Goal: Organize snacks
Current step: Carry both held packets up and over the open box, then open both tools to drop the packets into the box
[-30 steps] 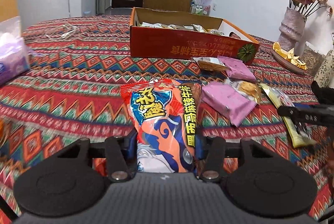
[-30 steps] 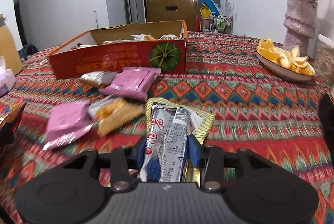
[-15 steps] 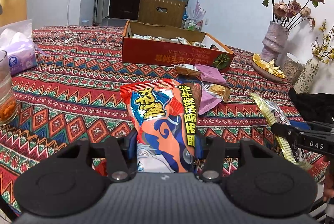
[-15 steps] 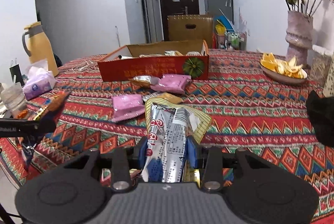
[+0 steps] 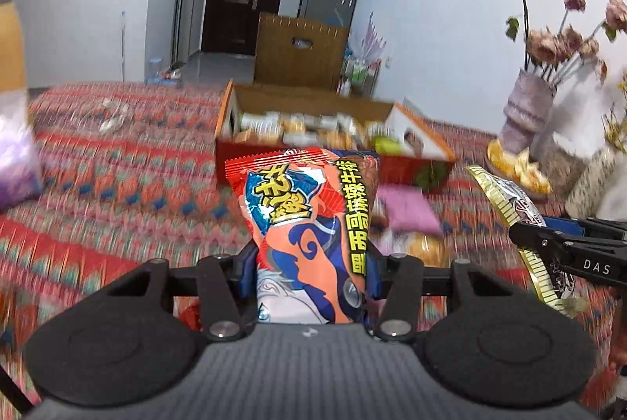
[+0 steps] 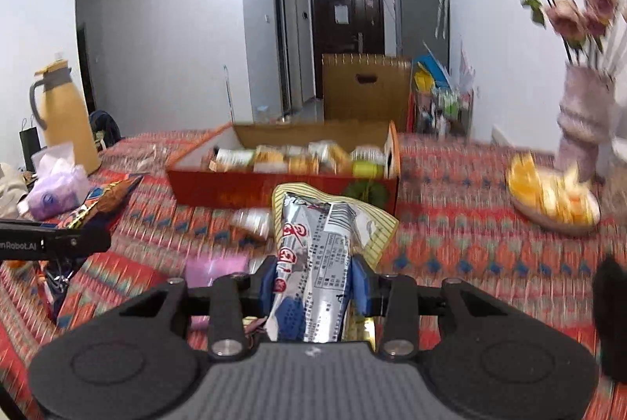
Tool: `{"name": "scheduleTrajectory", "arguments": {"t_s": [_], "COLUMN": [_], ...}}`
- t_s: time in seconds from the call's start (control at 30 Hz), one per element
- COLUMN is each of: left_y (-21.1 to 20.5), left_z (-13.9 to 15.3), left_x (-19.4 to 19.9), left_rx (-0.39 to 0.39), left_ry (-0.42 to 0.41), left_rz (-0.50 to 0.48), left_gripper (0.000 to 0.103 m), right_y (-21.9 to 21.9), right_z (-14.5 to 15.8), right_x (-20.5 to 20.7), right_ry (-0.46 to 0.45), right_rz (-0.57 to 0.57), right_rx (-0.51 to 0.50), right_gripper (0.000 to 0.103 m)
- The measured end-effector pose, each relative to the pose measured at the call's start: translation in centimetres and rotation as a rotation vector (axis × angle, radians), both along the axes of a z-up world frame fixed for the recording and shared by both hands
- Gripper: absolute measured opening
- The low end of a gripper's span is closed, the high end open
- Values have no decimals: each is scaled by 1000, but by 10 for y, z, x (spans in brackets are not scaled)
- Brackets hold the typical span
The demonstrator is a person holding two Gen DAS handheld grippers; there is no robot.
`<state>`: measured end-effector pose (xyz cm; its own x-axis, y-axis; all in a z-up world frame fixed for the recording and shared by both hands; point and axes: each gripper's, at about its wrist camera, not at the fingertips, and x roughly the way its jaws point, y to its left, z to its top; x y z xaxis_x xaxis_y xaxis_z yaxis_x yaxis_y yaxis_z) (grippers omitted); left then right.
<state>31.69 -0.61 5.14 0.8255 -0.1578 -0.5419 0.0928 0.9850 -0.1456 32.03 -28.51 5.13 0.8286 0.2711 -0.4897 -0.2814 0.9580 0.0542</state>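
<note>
With the red cardboard box point(image 5: 337, 142) as the fixed mark: far to its left on the worktop point(image 5: 117, 185), which wears a red zigzag-patterned cloth, sits a pale purple tissue pack point(image 5: 15, 165), smeared by blur.

Nearer than the box and roughly in line with its left half, the left claw point(image 5: 311, 263) is clamped on an orange-red snack bag point(image 5: 309, 224). The bag stands upright between the blue pads, its serrated top edge overlapping the box's front wall in the left wrist view. It carries a blue panel with yellow characters, a yellow strip of black characters down its right side, and a white-haired cartoon figure at the bottom.

The box is open-topped and packed with small wrapped snacks in yellow, white and orange; a green pumpkin picture marks its front right corner. Just in front of that corner lies a pink packet point(image 5: 411, 212), with what may be a small orange-filled packet nearer still, too blurred to be sure.

Right of the box and nearer, the right claw point(image 6: 315, 286) grips a silver packet point(image 6: 317, 263). It is long and crinkled, printed with red characters and fine black text, and backed by a gold-striped edge. Its top leans toward the box front.

Beyond it, right of the box, stand a plate of orange peel point(image 6: 556, 204) and a vase point(image 6: 584, 130) of dried pink flowers.
</note>
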Motion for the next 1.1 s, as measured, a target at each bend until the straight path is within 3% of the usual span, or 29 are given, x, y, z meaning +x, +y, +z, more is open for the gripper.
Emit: {"name": "scheduleTrajectory", "arguments": {"t_s": [0.17,0.37,0.63,0.83,0.9,0.97,1.03,1.1], "left_y": [-8,-16,-32,-37,-38,-38,-37,-37], "left_z": [21,34,1,-34,-40,-42,-40,-39], "left_x": [61,148,239,265,265,265,265,261], "left_rx": [37,26,78,86,87,98,88,85], "left_ry": [-46,-51,34,133,129,126,128,123], "left_rz": [3,5,31,41,36,34,30,22], "left_gripper": [51,51,51,57,60,65,73,74], "right_y": [-2,11,32,61,65,68,68,69], "right_z": [24,40,6,-33,-40,-45,-47,-47], "right_x": [67,162,271,297,299,299,301,301], "right_ry": [-34,-48,57,125,141,147,147,141], "right_rz": [24,51,53,41,47,47,45,37], "right_rx": [3,-18,-56,-206,-229,-230,-233,-242], "right_gripper": [39,39,39,40,42,52,50,53]}}
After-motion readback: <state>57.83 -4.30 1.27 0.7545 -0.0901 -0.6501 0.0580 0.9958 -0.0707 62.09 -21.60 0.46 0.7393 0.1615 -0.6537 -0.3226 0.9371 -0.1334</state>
